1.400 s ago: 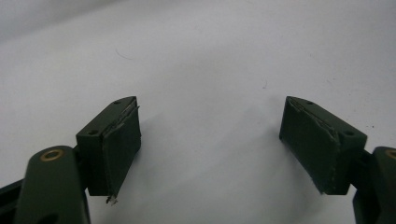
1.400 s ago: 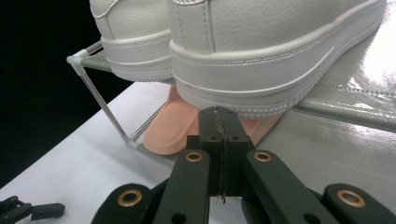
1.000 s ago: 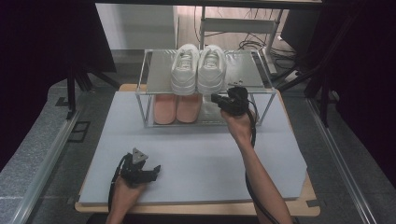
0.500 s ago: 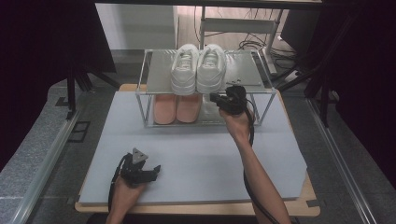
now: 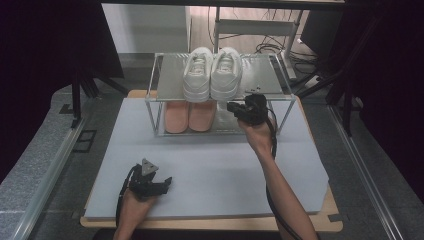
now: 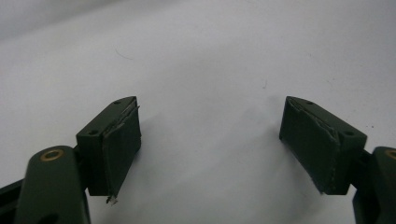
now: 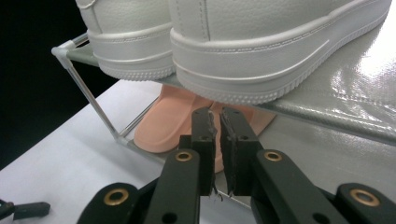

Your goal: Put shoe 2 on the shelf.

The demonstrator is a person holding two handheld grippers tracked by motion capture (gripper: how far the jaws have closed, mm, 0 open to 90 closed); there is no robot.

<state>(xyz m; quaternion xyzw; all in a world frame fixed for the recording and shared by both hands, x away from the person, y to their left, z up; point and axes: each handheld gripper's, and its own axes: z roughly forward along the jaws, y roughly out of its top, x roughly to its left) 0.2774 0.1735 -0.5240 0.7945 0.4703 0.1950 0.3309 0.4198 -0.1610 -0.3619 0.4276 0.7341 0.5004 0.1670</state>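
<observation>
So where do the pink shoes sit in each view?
High view: pink shoes on the rack's lower shelf, centre, left of the right tool.
Left gripper view: not in it.
Right gripper view: centre, behind the jaws.
Shared landmark: the white shoes directly above them.

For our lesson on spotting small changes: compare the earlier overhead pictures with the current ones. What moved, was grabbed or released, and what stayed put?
Almost nothing changed. The right gripper, by the rack in front of the pink shoes, has just been opening its jaws a crack, with nothing between them. It holds nothing. The left gripper stays open over the mat, and the white shoes sit on the top shelf as before.
</observation>
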